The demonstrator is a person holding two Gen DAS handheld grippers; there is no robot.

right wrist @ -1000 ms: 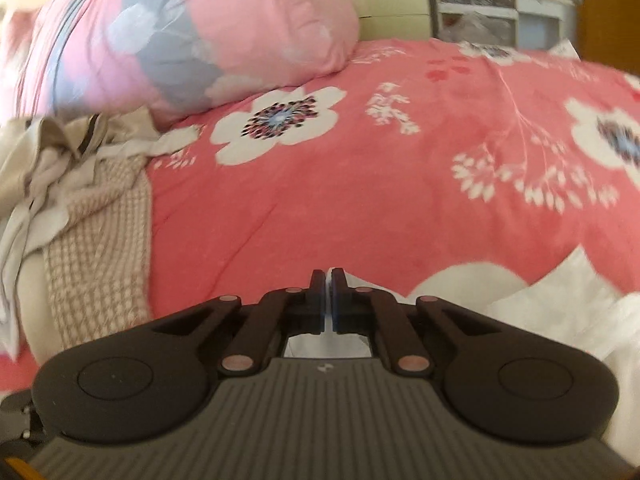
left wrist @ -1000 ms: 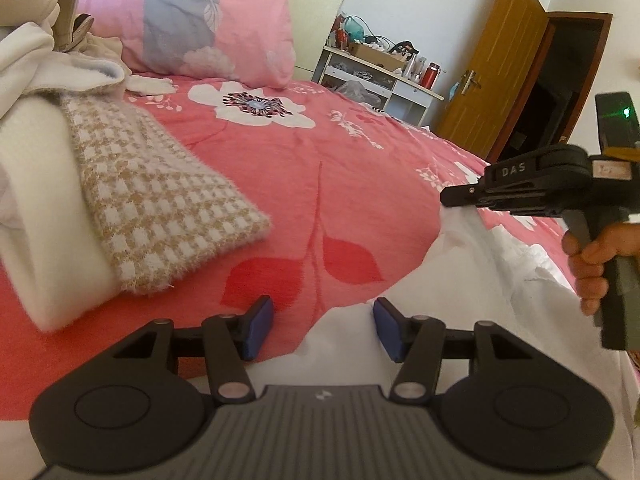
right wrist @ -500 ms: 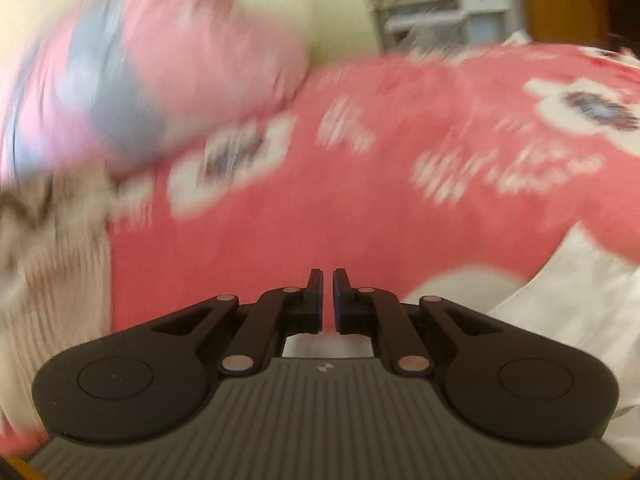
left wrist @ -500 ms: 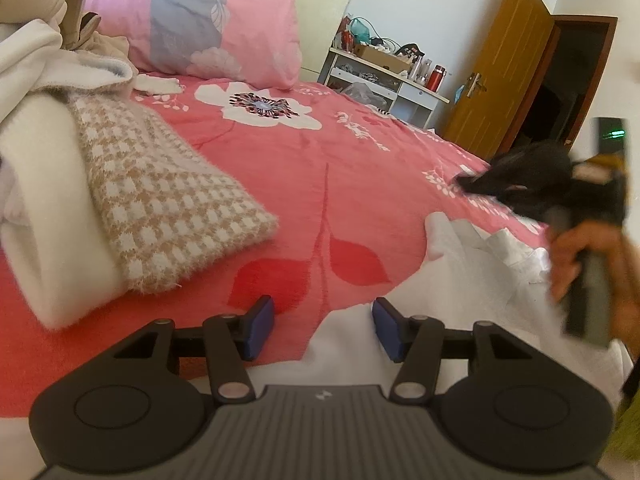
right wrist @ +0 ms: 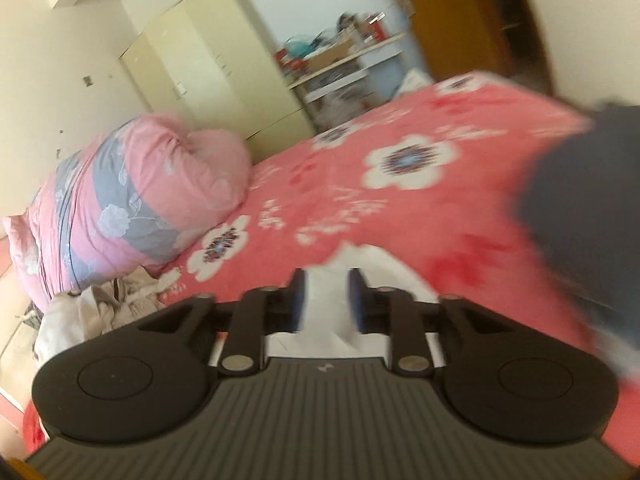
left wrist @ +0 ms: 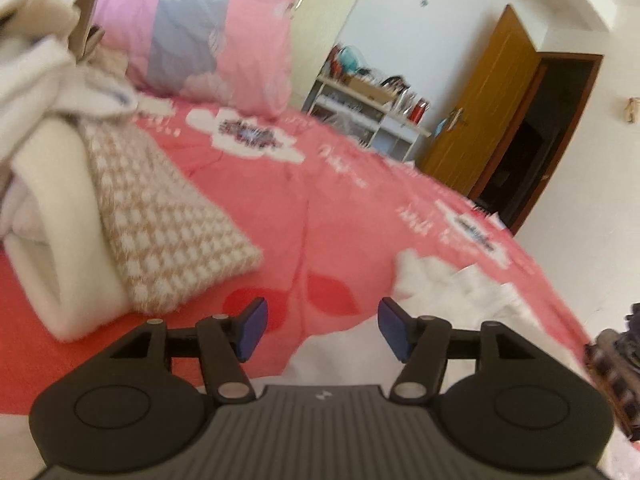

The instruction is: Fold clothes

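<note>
left gripper (left wrist: pixel 322 330): jaws apart and opening, nothing pressed between the blue pads (left wrist: pixel 251 328); the white garment (left wrist: pixel 452 292) lies just under and ahead-right of the tips, its near edge running beneath the body of the tool, so the tool looks parked over the hem, likely ready for the next pinch. ahead-left of it, a folded stack (left wrist: pixel 80 216) with a houndstooth piece (left wrist: pixel 168 232) on its near slope, well apart from the tips, probably finished work set aside. beyond, a pink pillow (left wrist: pixel 208 28) at the bed (left wrist: pixel 340 216) head; far ahead-right, a shelf (left wrist: pixel 372 112) and a door (left wrist: pixel 484 100). at the far right edge, a dark blurred shape, too smeared to name. right gripper (right wrist: pixel 326 300): jaws part-way apart and opening, white cloth (right wrist: pixel 326 312) seen in the gap; whether the pads still touch it cannot be told through the blur, though it reads as a release. to its right, a dark blurred mass (right wrist: pixel 584 208), unidentifiable. view differences: the left view alone shows the spread of the garment across the bed and the stack's face; the right view alone shows the wardrobe (right wrist: pixel 216 64) behind the pillow, and the stack (right wrist: pixel 100 304) only as a crumpled heap far to its left.
</note>
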